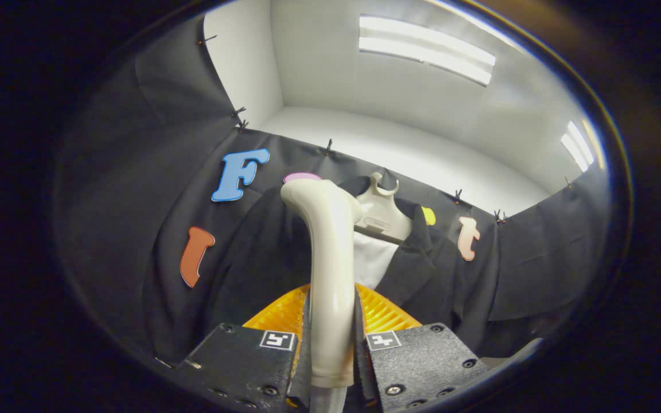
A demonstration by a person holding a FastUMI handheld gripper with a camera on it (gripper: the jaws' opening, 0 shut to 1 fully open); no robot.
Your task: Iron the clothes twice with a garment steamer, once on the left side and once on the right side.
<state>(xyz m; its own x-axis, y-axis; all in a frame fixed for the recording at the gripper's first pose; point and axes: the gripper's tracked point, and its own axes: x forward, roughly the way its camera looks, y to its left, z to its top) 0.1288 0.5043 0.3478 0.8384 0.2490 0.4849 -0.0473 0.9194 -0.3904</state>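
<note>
Gripper (332, 344) is clamped on the steamer (330, 269) handle, both fingers pressing its sides, w/ the head curving up ahead toward the jacket (261, 258). Jacket hangs on a hanger (381, 215) just beyond, against the booth wall, white shirt (372, 258) showing btwn the lapels. Steamer looks rigid, smooth and prob. a bit top-heavy, so a mid-handle hold suits; the jacket is soft and will give under pressure, so light strokes seem best.
</note>
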